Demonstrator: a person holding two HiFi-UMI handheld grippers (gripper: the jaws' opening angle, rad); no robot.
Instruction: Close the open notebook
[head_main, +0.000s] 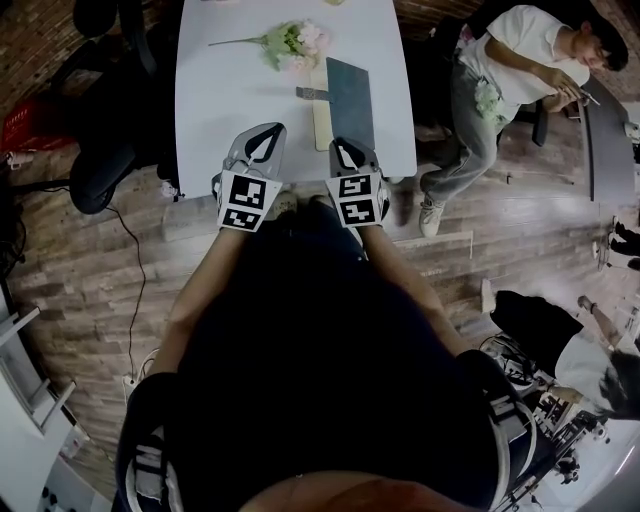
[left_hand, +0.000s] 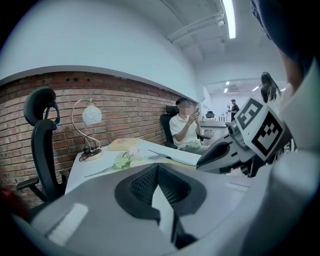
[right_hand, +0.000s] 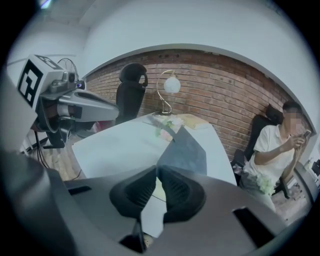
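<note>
The notebook (head_main: 349, 93) lies near the right edge of the white table (head_main: 230, 90), its dark grey cover half raised over a cream page (head_main: 322, 122). In the right gripper view the cover (right_hand: 189, 147) stands tilted just beyond my right gripper (right_hand: 158, 168), whose jaws are shut with nothing between them. From the head view, the right gripper (head_main: 346, 150) is at the notebook's near end. My left gripper (head_main: 267, 134) hovers over the table's near edge, left of the notebook. Its jaws (left_hand: 157, 165) meet at the tips and hold nothing.
Artificial flowers (head_main: 293, 43) lie beyond the notebook, with a small grey object (head_main: 311, 92) beside it. A desk lamp (right_hand: 168, 89) stands at the table's far end by the brick wall. A black office chair (left_hand: 42, 131) is at the left. A seated person (head_main: 505, 70) is to the right.
</note>
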